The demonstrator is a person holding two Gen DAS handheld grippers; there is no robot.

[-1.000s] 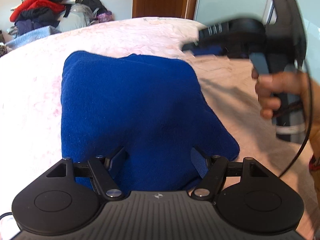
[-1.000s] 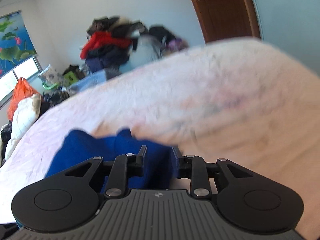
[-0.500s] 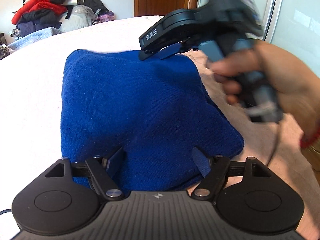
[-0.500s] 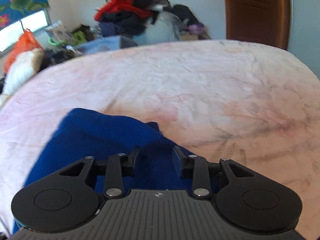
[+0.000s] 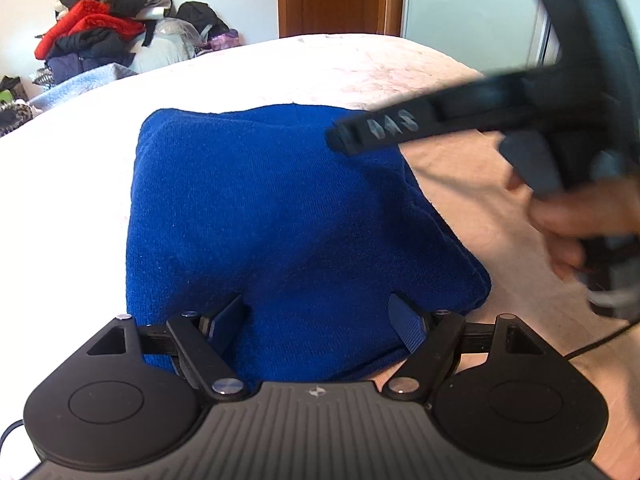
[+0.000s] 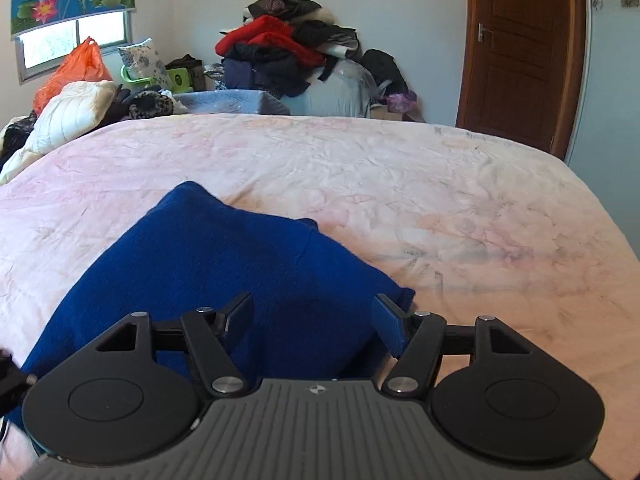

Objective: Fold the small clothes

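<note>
- The left tool [image 5: 318,322] hovers over the near edge of a folded blue garment [image 5: 280,216], its two fingers spread wide with only the cloth's top face showing between them; neither pad pinches the fabric
- The right tool [image 6: 312,320] sits above the same blue garment [image 6: 224,272], near the garment's right corner; its jaws are opening, with cloth below the gap but nothing gripped
- Seen from the left wrist, the right tool [image 5: 340,140] reaches in from the right above the garment's far right corner, blurred, with a hand [image 5: 576,220] around its handle
- The blue garment lies folded into a rough rectangle on a bed [image 6: 400,184] with a pale pink sheet
- Compared with a second ago, the right tool's fingers stand much wider apart; then they were nearly closed with blue cloth bunched between them
- The left tool's fingers are slightly wider than a second ago, and it has stayed over the garment's near edge
- From the left wrist, the right tool has come in over the garment from well off to the garment's right
- Beyond the bed's far side, a heap of clothes [image 6: 288,48] in red and dark colours stands against the wall, with a brown door [image 6: 520,48] to its right
</note>
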